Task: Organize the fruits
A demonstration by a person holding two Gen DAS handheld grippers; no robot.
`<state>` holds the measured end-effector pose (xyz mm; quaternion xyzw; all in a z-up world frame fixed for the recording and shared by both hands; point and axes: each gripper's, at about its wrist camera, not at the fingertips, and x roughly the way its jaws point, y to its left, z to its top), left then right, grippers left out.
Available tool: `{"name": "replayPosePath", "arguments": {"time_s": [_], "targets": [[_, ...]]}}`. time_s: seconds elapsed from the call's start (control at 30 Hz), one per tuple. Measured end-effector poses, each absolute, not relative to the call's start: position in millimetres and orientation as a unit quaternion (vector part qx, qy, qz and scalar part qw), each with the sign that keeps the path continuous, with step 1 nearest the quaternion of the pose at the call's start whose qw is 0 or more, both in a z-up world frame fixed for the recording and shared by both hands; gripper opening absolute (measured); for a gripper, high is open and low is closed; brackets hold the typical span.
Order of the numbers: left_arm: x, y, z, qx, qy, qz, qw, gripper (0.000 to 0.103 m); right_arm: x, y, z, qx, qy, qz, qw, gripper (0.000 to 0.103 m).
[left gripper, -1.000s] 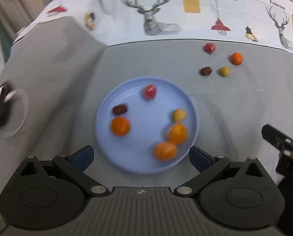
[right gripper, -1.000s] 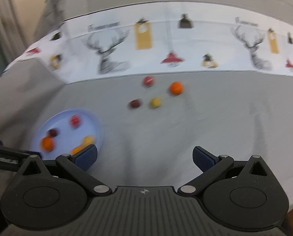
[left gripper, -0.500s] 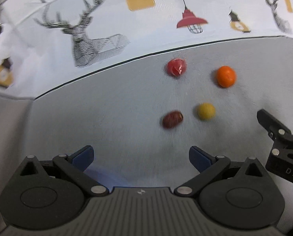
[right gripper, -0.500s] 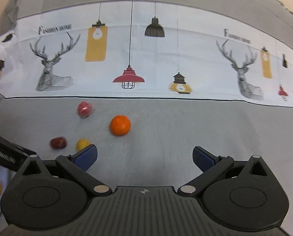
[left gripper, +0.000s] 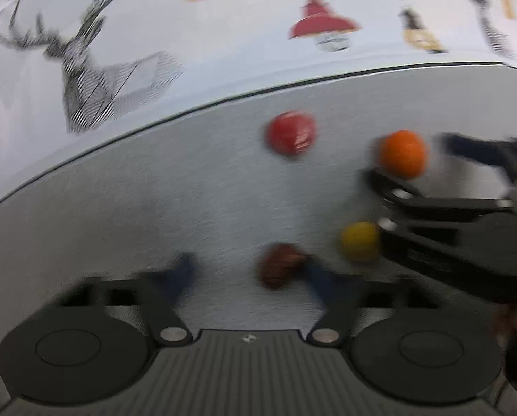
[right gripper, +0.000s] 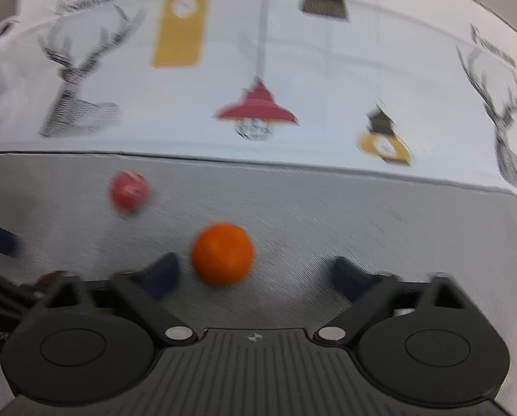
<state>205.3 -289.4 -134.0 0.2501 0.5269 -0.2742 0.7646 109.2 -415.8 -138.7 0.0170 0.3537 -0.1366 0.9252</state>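
1. A home-style tabletop: a printed tablecloth (right gripper: 293,79) with deer heads, hanging lamps and "Fashion Home" lettering covers the far part.
2. A plain grey cloth (right gripper: 362,215) lies in front of it.
3. 4 small fruits, among them an orange (right gripper: 222,253), sit loose on the grey cloth.

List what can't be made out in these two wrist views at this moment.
- Dark red fruit, left view: motion-blurred, kind unclear, and whether the left claw touches it; right view shows only a sliver behind the claw linkage.
- Yellow fruit, left view: its right edge is covered by the right claw's body; absent from the right view.
- Orange fruit, right view: contact with the right claw unclear from blur.
- Blue plate: outside both views.
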Motion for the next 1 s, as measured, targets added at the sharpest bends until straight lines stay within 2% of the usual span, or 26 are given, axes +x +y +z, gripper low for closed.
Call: {"name": "replayPosePath", "arguments": {"time_s": [0.03, 0.07, 0.23, 0.47, 0.73, 1.0], "targets": [[203, -291, -133, 0.257, 0.526, -0.288, 0.758, 0.028, 108, -412, -137, 0.007, 0.356, -0.129, 0.925, 0.037], [200, -290, -133, 0.255, 0.526, -0.293, 0.756, 0.028, 108, -409, -136, 0.001, 0.363, -0.127, 0.923, 0.035], [188, -276, -118, 0.243, 0.511, -0.291, 0.772, 0.028, 88, -410, -124, 0.009, 0.361, -0.152, 0.920, 0.035], [143, -243, -56, 0.216, 0.475, -0.291, 0.802, 0.028, 29, -404, -80, 0.034, 0.336, -0.173, 0.925, 0.035], [96, -189, -2, 0.193, 0.467, -0.259, 0.823, 0.028, -41, -340, -36, 0.056, 0.314, -0.132, 0.939, 0.035], [47, -117, 22, 0.190, 0.471, -0.214, 0.834, 0.028, -96, -266, -18, 0.071, 0.327, -0.071, 0.940, 0.035]]}}
